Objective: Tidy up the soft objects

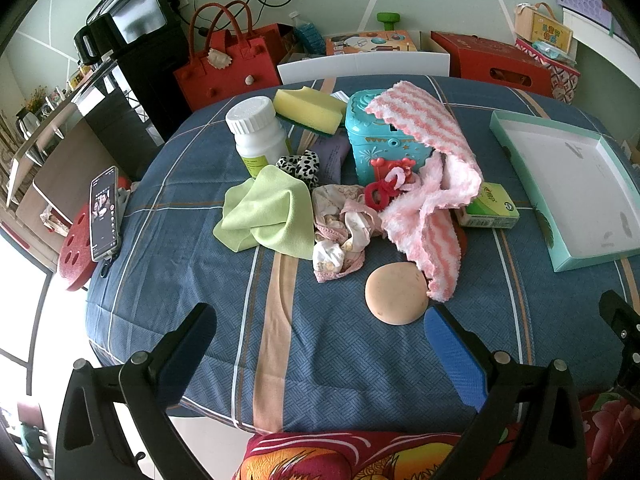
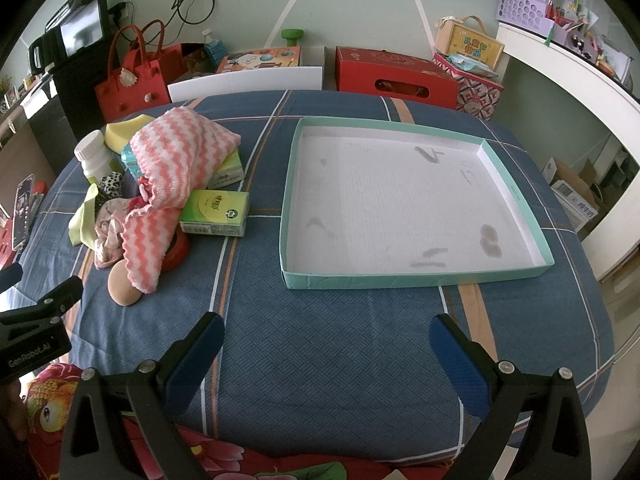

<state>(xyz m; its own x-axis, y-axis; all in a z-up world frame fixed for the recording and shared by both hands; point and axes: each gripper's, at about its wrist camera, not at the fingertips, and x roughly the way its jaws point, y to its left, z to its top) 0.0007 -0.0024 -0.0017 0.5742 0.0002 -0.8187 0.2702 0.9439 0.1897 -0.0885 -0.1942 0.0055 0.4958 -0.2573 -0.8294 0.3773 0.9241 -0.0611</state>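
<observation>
Soft objects sit heaped on the left half of the table (image 2: 320, 340), ahead of the left hand-held gripper (image 1: 320, 344), which hangs wide and empty over bare cloth just short of one round beige sponge (image 1: 396, 294). One pink-striped towel (image 1: 432, 184) drapes from a teal box (image 1: 372, 140) with its long axis running toward the near edge, beside one green cloth (image 1: 268, 212), one crumpled floral fabric (image 1: 344, 228) and one yellow sponge (image 1: 308, 110). Right hand-held gripper (image 2: 326, 352), equally wide and empty, faces one shallow teal-rimmed tray (image 2: 412, 280) with open tablecloth between.

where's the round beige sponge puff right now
The beige puff lies on the tablecloth at the near edge of the pile, touching the pink striped towel's hanging end, just ahead of the open left gripper.
</observation>
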